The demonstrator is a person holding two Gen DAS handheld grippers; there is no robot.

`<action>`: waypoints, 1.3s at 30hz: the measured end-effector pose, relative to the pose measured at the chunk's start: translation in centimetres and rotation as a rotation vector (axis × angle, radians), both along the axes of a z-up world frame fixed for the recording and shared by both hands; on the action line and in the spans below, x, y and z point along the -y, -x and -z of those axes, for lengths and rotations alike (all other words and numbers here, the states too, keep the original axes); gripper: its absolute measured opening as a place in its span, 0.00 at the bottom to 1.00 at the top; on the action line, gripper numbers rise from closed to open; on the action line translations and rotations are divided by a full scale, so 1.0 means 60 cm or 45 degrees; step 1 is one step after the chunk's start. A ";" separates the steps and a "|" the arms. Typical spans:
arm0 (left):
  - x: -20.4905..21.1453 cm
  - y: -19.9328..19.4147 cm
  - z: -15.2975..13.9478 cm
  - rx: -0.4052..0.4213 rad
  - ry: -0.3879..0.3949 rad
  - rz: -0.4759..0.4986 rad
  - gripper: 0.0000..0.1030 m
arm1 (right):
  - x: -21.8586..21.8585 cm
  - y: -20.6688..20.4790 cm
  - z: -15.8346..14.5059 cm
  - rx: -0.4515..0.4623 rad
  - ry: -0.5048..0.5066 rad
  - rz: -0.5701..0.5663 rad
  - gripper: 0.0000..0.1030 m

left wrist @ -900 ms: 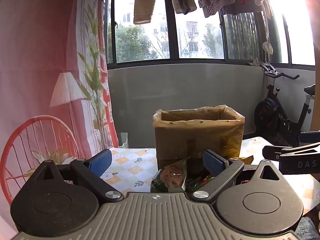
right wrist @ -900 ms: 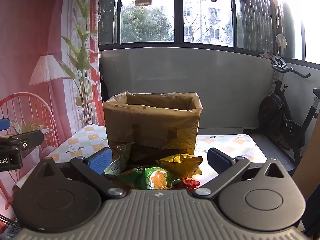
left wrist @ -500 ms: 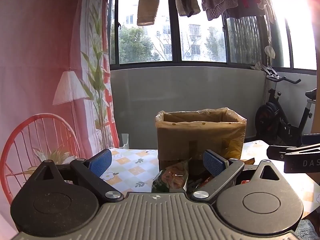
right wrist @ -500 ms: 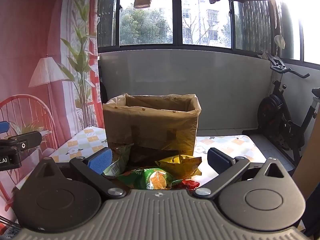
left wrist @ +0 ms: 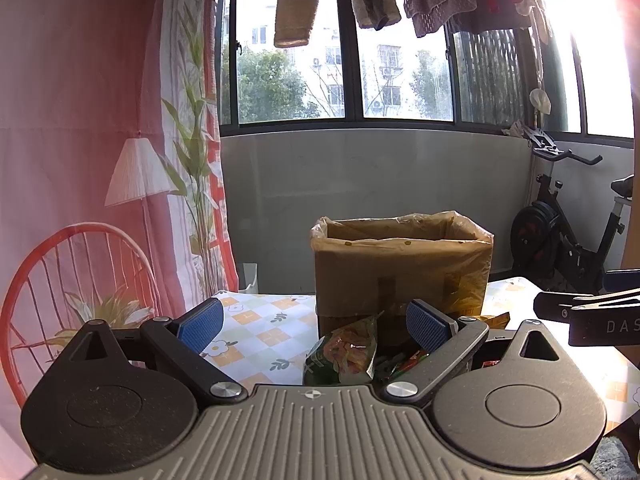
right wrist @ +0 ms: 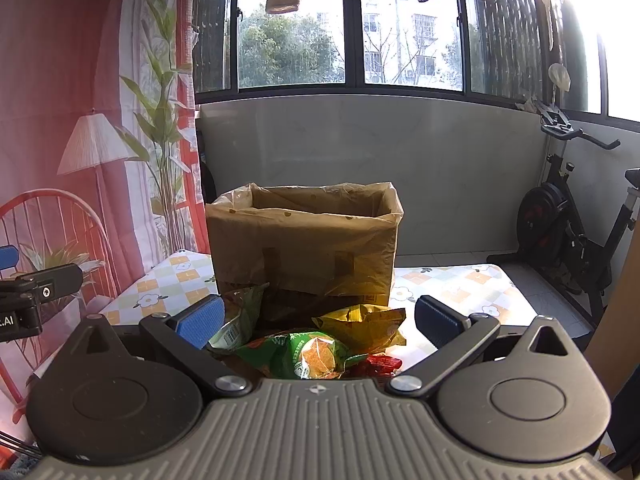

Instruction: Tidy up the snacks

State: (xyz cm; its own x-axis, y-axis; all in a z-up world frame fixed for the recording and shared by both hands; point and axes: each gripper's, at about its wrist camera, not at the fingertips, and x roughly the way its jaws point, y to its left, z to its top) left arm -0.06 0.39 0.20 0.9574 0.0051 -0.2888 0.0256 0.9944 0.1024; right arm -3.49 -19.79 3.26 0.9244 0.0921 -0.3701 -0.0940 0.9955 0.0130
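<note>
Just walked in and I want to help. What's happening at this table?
A person holds two grippers over a pile of snack packets in front of a lined cardboard box. The left gripper and the right gripper are both wide open, holding nothing. A green packet and a yellow packet lie on the table. Nothing is picked up yet.

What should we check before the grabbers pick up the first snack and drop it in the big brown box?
1. Left gripper jaws wide open, nothing between them: ok.
2. Right gripper jaws wide open, nothing held: ok.
3. Box upright with its top open, plastic liner folded over the rim: ok.
4. Snacks within sight: green bag, yellow bag and red packet lie in front of the box: ok.
5. Room inside the box: its bottom is hidden: cannot tell.
6. Grippers apart from each other, not touching: ok.
</note>
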 end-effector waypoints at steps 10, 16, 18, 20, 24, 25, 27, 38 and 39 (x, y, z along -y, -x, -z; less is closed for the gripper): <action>-0.001 0.001 0.005 -0.002 0.007 -0.006 0.96 | -0.001 0.001 0.001 0.006 0.005 -0.007 1.00; 0.003 0.003 0.005 0.001 0.001 -0.005 0.96 | 0.001 0.001 0.002 0.001 0.003 -0.008 1.00; 0.004 0.002 0.005 0.000 -0.002 -0.002 0.96 | 0.003 0.002 0.003 0.002 0.000 -0.006 1.00; 0.004 0.002 0.006 0.001 -0.004 0.001 0.96 | 0.004 0.003 0.003 0.002 -0.005 -0.003 1.00; 0.003 0.001 0.007 0.002 -0.004 -0.001 0.96 | 0.004 0.000 0.004 -0.006 -0.011 -0.005 1.00; 0.003 0.001 0.007 0.002 -0.004 -0.002 0.96 | 0.004 0.000 0.004 -0.007 -0.011 -0.006 1.00; 0.003 0.001 0.007 0.003 -0.003 -0.002 0.96 | 0.003 0.000 0.003 -0.005 -0.009 -0.007 1.00; 0.003 0.001 0.007 0.001 0.000 -0.004 0.96 | 0.004 0.001 0.004 -0.005 -0.008 -0.007 1.00; 0.003 0.001 0.007 0.001 -0.001 -0.004 0.96 | 0.005 0.001 0.004 -0.005 -0.008 -0.008 1.00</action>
State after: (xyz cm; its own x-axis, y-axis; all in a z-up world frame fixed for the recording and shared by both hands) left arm -0.11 0.22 -0.22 0.9575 0.0081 -0.2883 0.0226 0.9944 0.1030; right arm -3.52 -20.06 3.01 0.9223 0.1002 -0.3733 -0.1000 0.9948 0.0199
